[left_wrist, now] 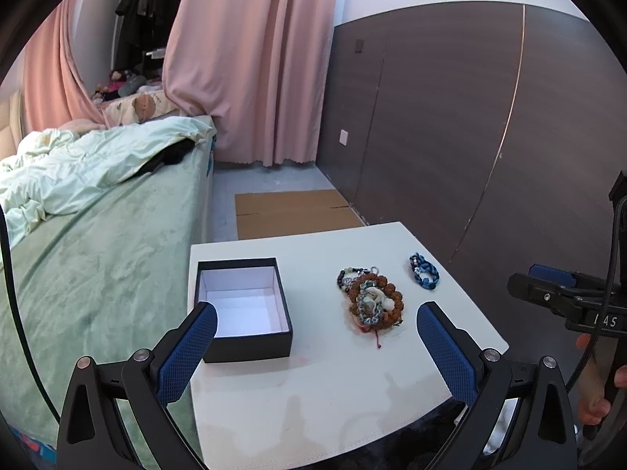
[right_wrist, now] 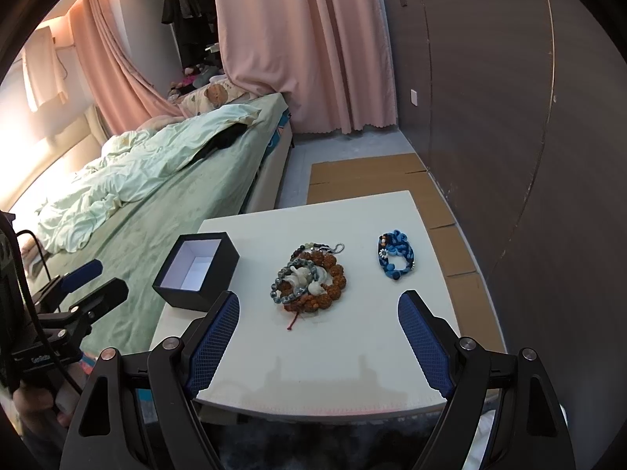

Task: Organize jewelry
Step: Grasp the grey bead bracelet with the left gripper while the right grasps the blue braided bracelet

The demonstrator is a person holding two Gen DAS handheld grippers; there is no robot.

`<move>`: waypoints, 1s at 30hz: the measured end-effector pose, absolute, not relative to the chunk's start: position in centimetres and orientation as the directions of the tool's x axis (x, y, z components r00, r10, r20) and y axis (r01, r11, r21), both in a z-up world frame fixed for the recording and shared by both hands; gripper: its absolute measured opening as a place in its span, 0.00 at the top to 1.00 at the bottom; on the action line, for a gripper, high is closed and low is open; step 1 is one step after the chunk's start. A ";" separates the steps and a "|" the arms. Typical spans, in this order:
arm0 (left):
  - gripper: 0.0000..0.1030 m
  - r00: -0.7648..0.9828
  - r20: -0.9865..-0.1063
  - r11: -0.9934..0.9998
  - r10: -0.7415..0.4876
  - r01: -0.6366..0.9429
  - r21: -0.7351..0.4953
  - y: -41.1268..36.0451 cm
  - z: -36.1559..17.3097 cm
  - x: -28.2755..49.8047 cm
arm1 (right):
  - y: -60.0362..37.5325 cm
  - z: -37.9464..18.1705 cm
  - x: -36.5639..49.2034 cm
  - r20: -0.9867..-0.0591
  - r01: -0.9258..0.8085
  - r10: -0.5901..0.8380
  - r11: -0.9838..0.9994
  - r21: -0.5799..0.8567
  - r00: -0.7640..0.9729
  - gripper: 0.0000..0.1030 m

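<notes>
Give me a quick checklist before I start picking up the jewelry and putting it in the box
1. Box open and empty: ok.
2. Left gripper open, holding nothing: ok.
3. Right gripper open, holding nothing: ok.
4. Blue bracelet lying apart from the rest, easy to take singly: ok.
5. Pile of bracelets separated: not ok, they overlap.
6. Whether the pile's strands are tangled: cannot tell.

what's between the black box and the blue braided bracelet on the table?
The piled bracelets lie between the black box and the blue braided bracelet; clearest in the right wrist view, with bare white table either side.
</notes>
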State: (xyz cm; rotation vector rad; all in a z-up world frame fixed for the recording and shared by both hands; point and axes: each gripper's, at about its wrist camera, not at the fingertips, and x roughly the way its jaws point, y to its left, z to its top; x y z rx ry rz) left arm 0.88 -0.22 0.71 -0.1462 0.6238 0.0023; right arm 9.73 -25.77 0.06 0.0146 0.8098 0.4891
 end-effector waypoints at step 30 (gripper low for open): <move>0.43 0.631 -0.760 0.985 -0.155 0.043 -0.165 -3.0 -5.9 12.5 | -29.8 -6.3 20.6 -0.762 -0.090 0.491 0.859 0.504 0.422 0.19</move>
